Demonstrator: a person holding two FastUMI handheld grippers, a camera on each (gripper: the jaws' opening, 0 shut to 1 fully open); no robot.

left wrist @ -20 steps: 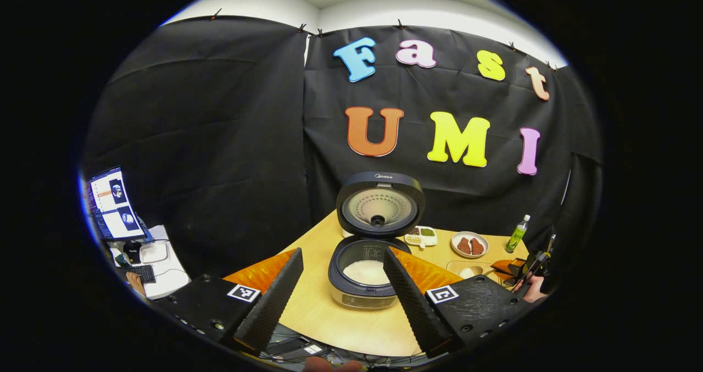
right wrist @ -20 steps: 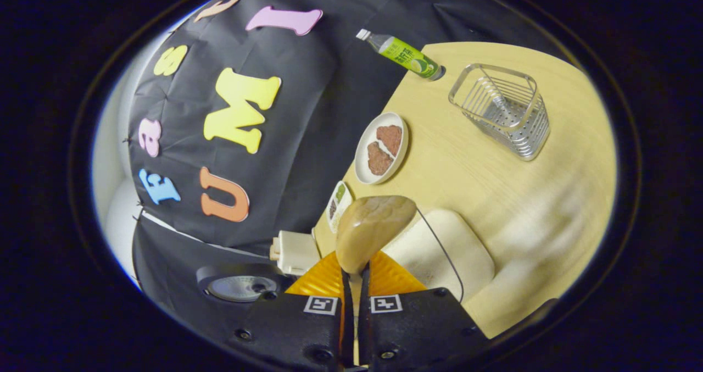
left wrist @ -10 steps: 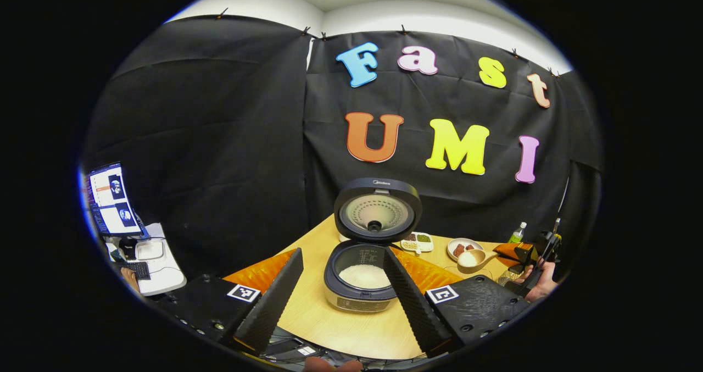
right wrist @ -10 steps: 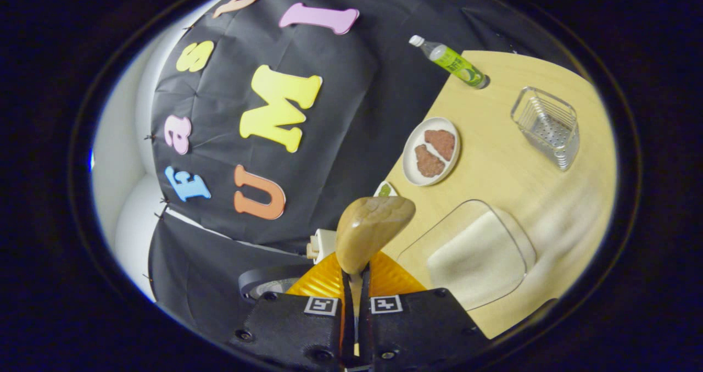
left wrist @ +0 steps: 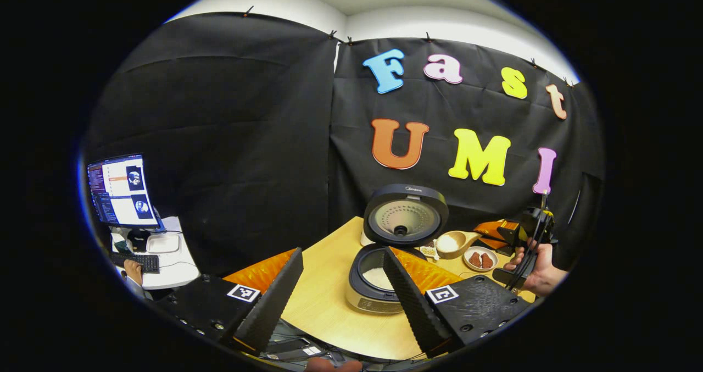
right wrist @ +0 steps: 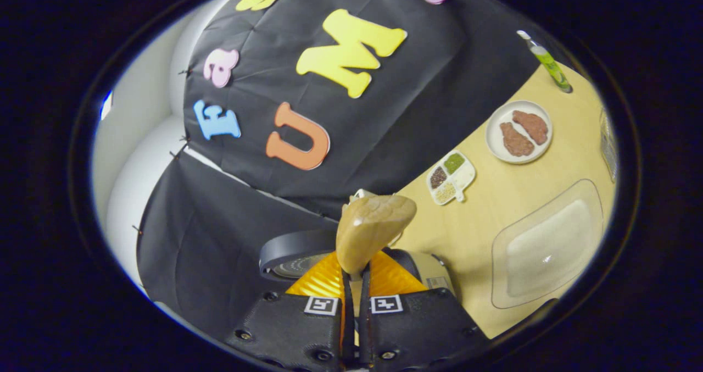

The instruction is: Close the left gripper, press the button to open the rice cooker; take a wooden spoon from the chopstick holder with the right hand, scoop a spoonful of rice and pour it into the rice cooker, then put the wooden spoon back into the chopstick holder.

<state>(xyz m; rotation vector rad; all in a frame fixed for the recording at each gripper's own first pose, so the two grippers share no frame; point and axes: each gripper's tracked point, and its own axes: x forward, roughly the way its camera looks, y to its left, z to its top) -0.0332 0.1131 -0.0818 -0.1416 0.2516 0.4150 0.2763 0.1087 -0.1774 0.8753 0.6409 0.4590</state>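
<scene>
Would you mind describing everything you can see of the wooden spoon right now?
The wooden spoon looks like light brown, smooth wood with a deep rounded bowl. The right gripper is shut on its handle, both fingers pressed against it. In the left gripper view the spoon is held in the air roughly level, bowl up, carrying a heap of white rice, just right of the open rice cooker. Nothing else touches it.

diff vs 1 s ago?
The right tool, shut on the wooden spoon, lifted the spoonful of rice out of the clear rice tray and carried it toward the open rice cooker. Not poured yet. The left tool stayed open; the cooker lid stayed up.
</scene>
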